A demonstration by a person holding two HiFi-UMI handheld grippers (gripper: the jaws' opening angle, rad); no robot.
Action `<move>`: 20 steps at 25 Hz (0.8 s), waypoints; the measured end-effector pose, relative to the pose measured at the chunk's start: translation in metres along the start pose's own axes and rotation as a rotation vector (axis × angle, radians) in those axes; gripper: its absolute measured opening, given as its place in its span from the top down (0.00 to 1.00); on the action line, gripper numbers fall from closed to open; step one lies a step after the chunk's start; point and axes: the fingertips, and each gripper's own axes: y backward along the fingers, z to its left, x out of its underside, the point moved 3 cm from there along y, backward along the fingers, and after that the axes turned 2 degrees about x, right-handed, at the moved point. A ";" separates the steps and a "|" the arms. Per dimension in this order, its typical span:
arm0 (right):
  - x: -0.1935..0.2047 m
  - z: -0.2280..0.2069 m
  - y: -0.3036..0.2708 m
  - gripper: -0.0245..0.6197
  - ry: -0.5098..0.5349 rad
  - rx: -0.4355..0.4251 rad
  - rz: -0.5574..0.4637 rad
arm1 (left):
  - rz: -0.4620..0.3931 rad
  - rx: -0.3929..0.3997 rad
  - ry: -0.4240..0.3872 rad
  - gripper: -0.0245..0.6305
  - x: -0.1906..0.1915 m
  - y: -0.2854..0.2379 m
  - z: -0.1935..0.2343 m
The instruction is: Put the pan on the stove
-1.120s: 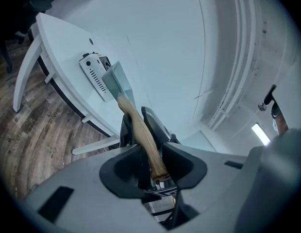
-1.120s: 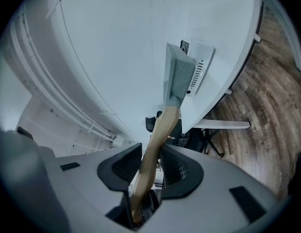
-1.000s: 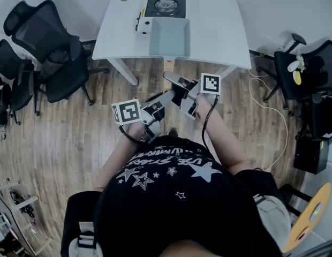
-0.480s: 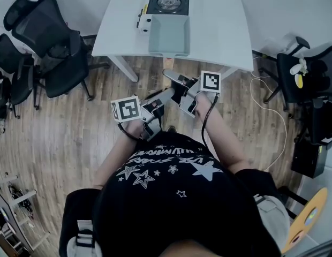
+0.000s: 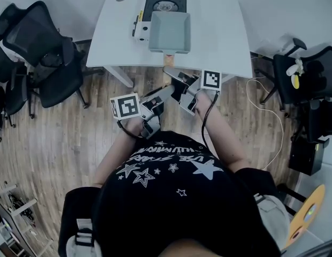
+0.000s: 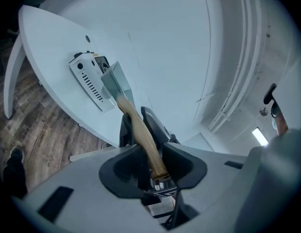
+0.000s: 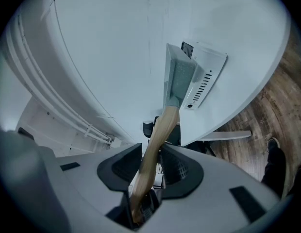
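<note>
"Gripping anything from where you sit?"

"Both are. My left gripper (image 6: pixel 153 161) has its jaws closed on the pan's wooden handle (image 6: pixel 141 130) near its free end. My right gripper (image 7: pixel 150 166) clamps the same handle right beside it."

"And the pan?"

"The pan (image 5: pixel 170 31), square and grey-green, sits level over the near part of the stove (image 5: pixel 165 4). I can't tell whether it rests on the stove."

"What's in it?"

"Its bare floor is all I see. Under the stove is the white table (image 5: pixel 219 31)."
</note>
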 end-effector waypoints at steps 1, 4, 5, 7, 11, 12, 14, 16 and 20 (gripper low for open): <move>0.000 0.001 -0.001 0.78 0.004 -0.003 -0.001 | 0.000 0.004 -0.003 0.76 -0.001 0.000 0.000; -0.004 0.003 -0.004 0.78 0.013 -0.007 -0.003 | 0.003 0.012 -0.014 0.76 -0.006 -0.001 0.001; -0.005 0.003 -0.005 0.78 0.015 -0.008 -0.003 | 0.005 0.014 -0.018 0.76 -0.007 -0.002 0.001; -0.010 0.002 -0.009 0.78 0.020 -0.010 -0.004 | 0.012 0.017 -0.024 0.76 -0.013 -0.003 0.003; -0.061 -0.012 -0.047 0.78 0.007 0.011 -0.007 | 0.032 0.014 -0.006 0.76 -0.070 -0.021 0.030; -0.071 -0.014 -0.054 0.78 0.001 0.012 -0.008 | 0.037 0.013 -0.003 0.76 -0.082 -0.026 0.035; -0.084 -0.016 -0.063 0.78 -0.006 0.009 -0.013 | 0.045 0.013 -0.002 0.76 -0.096 -0.032 0.041; -0.093 -0.018 -0.069 0.78 -0.006 0.010 -0.020 | 0.052 0.015 0.001 0.76 -0.105 -0.035 0.046; -0.109 -0.025 -0.082 0.78 -0.010 0.023 -0.028 | 0.063 0.016 0.012 0.76 -0.124 -0.040 0.057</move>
